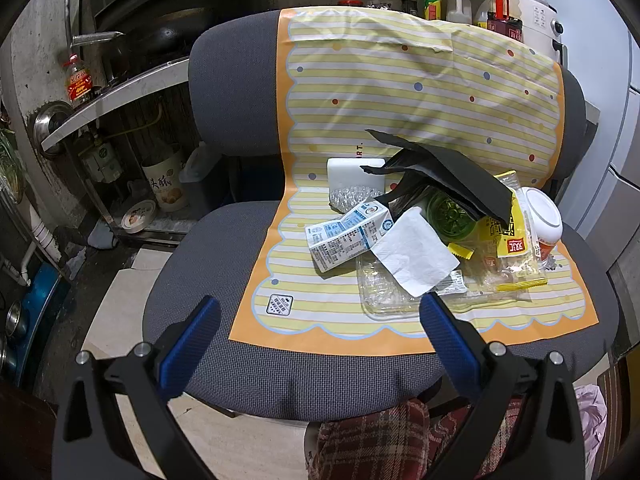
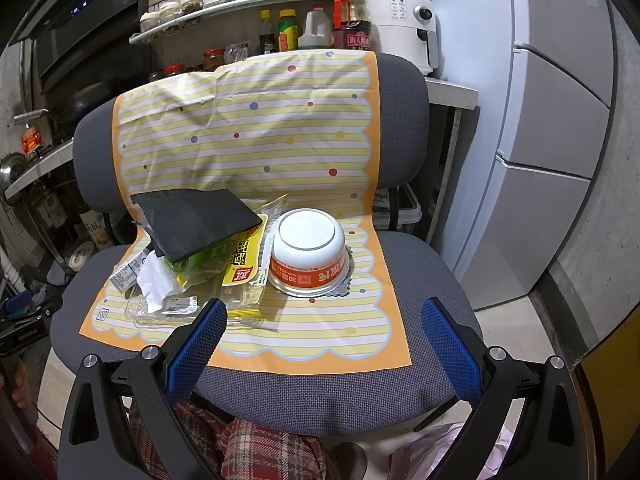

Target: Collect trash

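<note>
Two grippers over the front edge of a grey office chair [image 1: 240,360], each spread wide and holding nothing: left gripper [image 1: 320,320] in front of the seat's left half, right gripper [image 2: 324,328] in front of the middle. Blue pads on the fingers [image 2: 448,344].

Draped down backrest and seat, a yellow-striped mat [image 1: 380,92] with orange scalloped border and coloured dots. On its seat part, a heap of trash:

- white milk carton [image 1: 348,236] on its side, towards the left of the heap;
- white paper napkin [image 1: 416,256] just right of the carton, overlapping a clear plastic tray [image 1: 380,296] at the front;
- black cardboard sheet [image 2: 196,220], bent, propped tilted over the pile;
- green plastic bottle [image 1: 452,212] under the black sheet, only partly visible;
- yellow snack wrapper [image 2: 244,264] between bottle and bowl, with small yellow sachets [image 1: 520,284] near it;
- white instant-noodle bowl [image 2: 308,256] with orange band, upside down, at the right of the heap, resting on a crinkled lid;
- white block [image 1: 352,176] at the back, touching a crushed clear plastic piece [image 1: 352,198].

Behind the chair, sauce bottles [image 2: 316,28], a white air fryer [image 2: 404,24], a refrigerator [image 2: 552,120] at right. Below, plaid fabric [image 2: 260,452].
</note>
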Motion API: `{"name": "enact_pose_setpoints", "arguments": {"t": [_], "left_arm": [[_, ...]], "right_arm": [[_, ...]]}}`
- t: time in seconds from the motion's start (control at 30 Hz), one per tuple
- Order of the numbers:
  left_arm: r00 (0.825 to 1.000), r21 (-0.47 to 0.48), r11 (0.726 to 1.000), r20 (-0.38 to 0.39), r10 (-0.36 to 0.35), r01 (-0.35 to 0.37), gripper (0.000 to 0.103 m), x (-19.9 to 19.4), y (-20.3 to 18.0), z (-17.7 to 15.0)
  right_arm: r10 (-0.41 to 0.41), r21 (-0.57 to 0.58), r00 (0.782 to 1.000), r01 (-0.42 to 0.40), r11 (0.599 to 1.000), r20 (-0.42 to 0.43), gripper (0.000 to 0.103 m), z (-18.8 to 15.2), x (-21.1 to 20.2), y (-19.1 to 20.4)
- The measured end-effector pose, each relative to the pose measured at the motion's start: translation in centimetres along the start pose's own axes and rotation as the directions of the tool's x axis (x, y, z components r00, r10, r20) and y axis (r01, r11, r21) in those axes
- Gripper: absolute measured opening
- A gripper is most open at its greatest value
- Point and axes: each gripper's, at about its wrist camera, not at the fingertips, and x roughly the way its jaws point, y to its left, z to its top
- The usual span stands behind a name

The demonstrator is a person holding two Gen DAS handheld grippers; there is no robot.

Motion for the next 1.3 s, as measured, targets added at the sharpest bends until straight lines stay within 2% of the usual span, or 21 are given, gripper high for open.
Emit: {"name": "enact_pose_setpoints", "arguments": {"t": [0.47, 0.57, 0.7, 0.77, 0.83, 1.03, 1.2, 1.3], "left_arm": [[1.0, -0.006, 1.0, -0.009, 0.0, 0.0, 0.097, 0.4, 0.0, -0.4], [1.0, -0.009, 1.0, -0.014, -0.01, 0.01, 0.097, 0.9, 0.2, -0.7], [1.0, -0.016, 1.0, -0.026, 0.011, -0.012, 0.097, 2.2, 0.8, -0.8], [0.999, -0.026, 1.0, -0.027, 0.017, -0.018, 0.097, 3.0, 1.3, -0.7], [1.0, -0.046, 0.999, -0.027, -0.011, 0.01, 0.097, 3.7, 2.0, -0.6], [0.999, -0.061, 0.998, -0.034, 0.009, -0.011, 0.097, 5.4, 3.3, 0.6], [0.999, -0.083, 0.997, -0.031, -0.007, 0.004, 0.097, 6.7, 4.5, 1.5], [0.999, -0.1, 0.995, -0.04, -0.018, 0.014, 0.097, 7.8, 5.0, 1.8]], "right_arm": [[0.017, -0.007, 1.0, -0.017, 1.0, -0.009, 0.097, -0.5, 0.8, 0.4], [0.044, -0.036, 0.999, -0.044, 0.998, 0.006, 0.097, -0.5, 1.5, 1.3], [0.136, -0.047, 0.991, -0.135, 0.99, 0.013, 0.097, -0.4, 2.9, 2.5], [0.198, -0.071, 0.98, -0.196, 0.978, 0.015, 0.097, 0.0, 3.7, 3.7], [0.214, -0.121, 0.977, -0.212, 0.97, -0.002, 0.097, 0.3, 4.5, 5.6], [0.251, -0.248, 0.968, -0.246, 0.937, -0.011, 0.096, 1.4, 7.2, 11.5], [0.236, -0.375, 0.972, -0.224, 0.899, -0.015, 0.095, 2.4, 9.9, 16.3], [0.197, -0.465, 0.98, -0.178, 0.867, -0.008, 0.095, 2.7, 11.6, 19.1]]}}
